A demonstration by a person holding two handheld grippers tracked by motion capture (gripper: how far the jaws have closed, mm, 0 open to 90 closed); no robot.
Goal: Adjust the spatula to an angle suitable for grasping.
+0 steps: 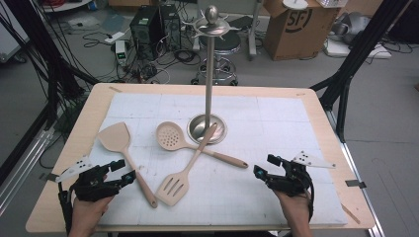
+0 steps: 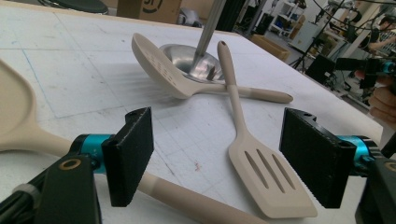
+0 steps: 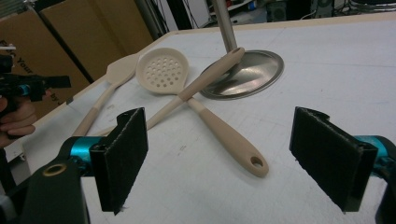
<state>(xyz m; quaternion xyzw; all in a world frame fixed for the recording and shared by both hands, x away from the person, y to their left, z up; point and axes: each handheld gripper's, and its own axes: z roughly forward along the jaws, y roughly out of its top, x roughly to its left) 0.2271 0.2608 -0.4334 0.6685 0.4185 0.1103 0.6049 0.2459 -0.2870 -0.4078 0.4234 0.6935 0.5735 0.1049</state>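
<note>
Spatulas and a skimmer lie mid-table on the white mat (image 1: 276, 118). Solid spatula (image 1: 114, 138): left side, handle running toward the near edge, passing just beside the left gripper (image 1: 127, 171). Slotted spatula (image 1: 174, 187): blade near centre-front, handle crossing over the skimmer (image 1: 169, 135) handle, tip resting on the steel stand base (image 1: 206, 129). All three beige, two-tone handles w/ hang holes.

Room: mat bare along the right side and far edge; wooden table (image 1: 323, 128) rim exposed all round. Near-right area around the right gripper (image 1: 263, 166) free of items; the skimmer handle end is the nearest thing.

Grippers: both w/ jaws spread wide, nothing between pads, each held low near the front edge.
</note>
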